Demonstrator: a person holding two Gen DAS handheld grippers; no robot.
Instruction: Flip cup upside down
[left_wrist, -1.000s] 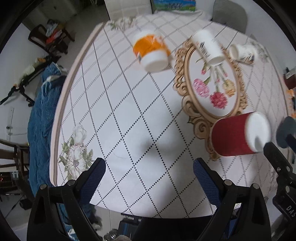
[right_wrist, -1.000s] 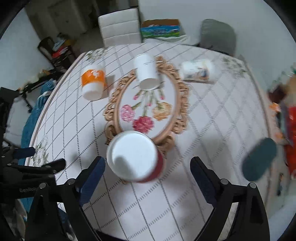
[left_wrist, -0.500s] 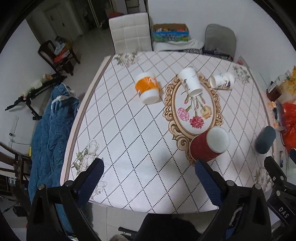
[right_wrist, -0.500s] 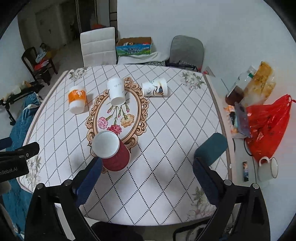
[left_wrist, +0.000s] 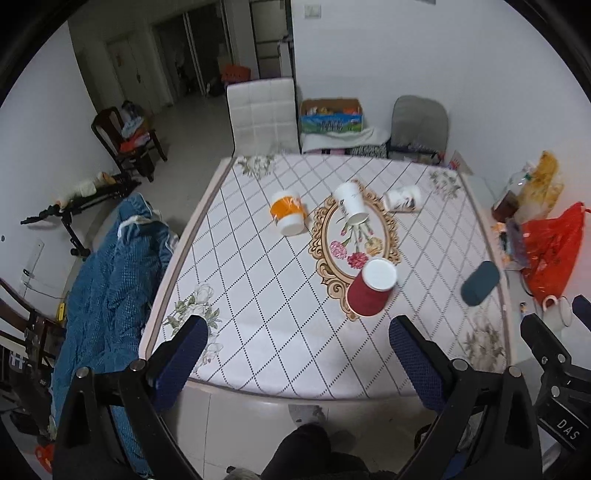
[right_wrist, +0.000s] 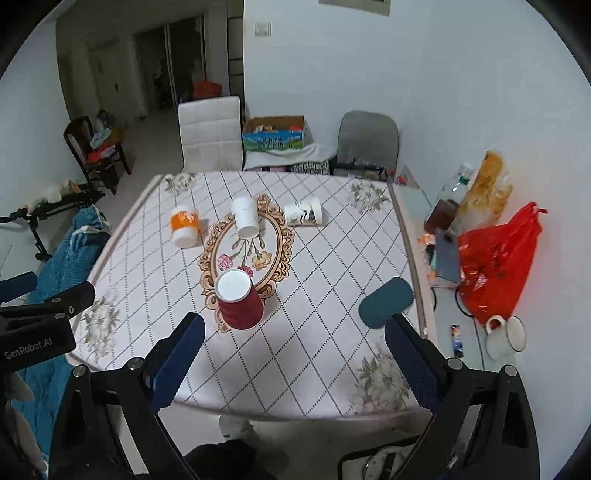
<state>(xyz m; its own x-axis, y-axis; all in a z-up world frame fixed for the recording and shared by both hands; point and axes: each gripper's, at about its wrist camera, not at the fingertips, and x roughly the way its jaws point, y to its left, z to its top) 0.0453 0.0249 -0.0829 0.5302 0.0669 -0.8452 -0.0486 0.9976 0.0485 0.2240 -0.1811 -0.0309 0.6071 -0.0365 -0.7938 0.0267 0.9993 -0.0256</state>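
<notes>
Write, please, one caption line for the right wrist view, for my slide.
Right tool open above the table; red cup stands upside down, three cups beyond.

A white tablecloth crossed by a dotted black diamond grid is seen, with a gold-framed oval of pink, red and yellow flowers at its middle. On the oval's near rim, a ribbed dark-red cup with a white base is shown; left of the oval, an orange-and-white cup.
</notes>
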